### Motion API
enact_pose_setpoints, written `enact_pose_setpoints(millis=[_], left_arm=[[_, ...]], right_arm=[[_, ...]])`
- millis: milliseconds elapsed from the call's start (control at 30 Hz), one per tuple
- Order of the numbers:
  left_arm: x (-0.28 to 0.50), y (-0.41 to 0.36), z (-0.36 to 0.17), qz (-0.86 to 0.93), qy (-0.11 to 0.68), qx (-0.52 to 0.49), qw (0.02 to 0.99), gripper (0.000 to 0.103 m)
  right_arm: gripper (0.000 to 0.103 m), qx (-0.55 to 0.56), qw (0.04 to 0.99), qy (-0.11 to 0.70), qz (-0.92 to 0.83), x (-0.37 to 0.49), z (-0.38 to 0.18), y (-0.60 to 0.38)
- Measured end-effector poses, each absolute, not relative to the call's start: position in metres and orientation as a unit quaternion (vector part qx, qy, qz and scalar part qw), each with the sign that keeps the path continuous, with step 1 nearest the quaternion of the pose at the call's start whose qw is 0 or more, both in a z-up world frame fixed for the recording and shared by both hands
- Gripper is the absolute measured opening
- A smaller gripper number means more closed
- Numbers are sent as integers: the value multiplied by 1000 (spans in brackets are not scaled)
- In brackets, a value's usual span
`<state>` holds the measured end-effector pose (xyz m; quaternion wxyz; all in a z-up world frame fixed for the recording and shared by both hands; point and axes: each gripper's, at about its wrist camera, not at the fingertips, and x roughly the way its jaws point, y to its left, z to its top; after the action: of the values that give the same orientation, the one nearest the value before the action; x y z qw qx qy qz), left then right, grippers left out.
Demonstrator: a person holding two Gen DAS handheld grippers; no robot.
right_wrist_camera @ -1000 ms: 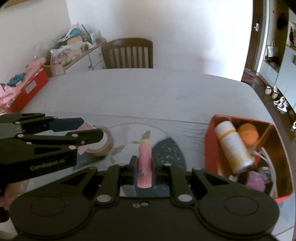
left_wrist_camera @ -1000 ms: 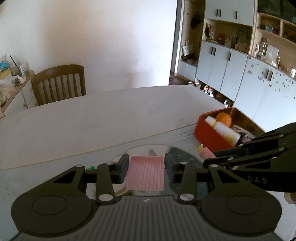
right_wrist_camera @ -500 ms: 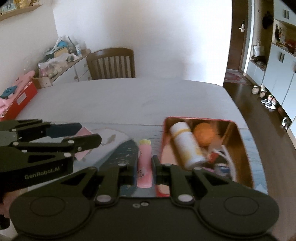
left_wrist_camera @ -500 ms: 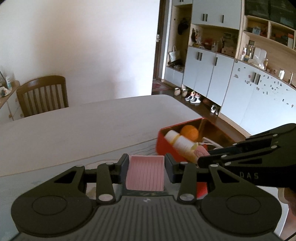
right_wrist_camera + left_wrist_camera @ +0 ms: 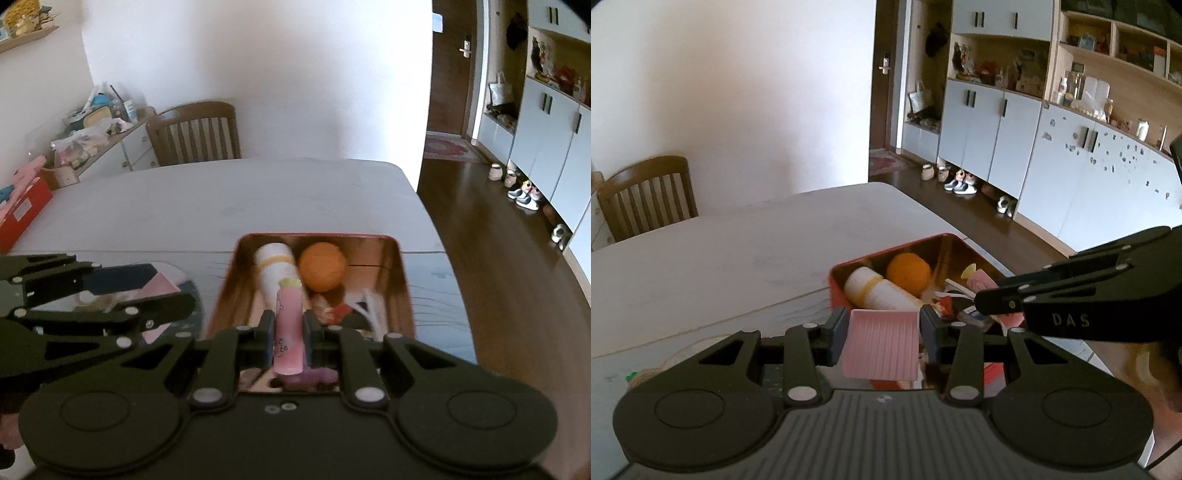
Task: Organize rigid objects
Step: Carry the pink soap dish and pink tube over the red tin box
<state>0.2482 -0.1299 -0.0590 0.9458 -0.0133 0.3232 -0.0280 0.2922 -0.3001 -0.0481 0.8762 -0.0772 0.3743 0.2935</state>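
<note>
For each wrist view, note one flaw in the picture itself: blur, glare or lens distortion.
Left wrist view: fisheye bends the cabinets and darkens the corners; daylight washes out the white wall. Right wrist view: the tape and clutter behind the left gripper are smeared, while the pink tube looks sharp.

The red box looks like tin, its inner walls glossy and mirror-like. The pink ribbed piece looks like matt plastic with fine ridges. The pink tube is smooth. Inside the box, the orange ball looks fuzzy. The bench is matt; the chair is varnished wood.
</note>
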Motion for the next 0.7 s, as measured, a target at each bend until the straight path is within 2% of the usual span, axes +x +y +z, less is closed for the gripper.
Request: enact_pose_setpoints(millis=[700], left_arm=[[310, -178, -100, -16, 383, 32, 923, 41]], right_arm=[[15, -100, 852, 414, 304, 357, -86, -313]])
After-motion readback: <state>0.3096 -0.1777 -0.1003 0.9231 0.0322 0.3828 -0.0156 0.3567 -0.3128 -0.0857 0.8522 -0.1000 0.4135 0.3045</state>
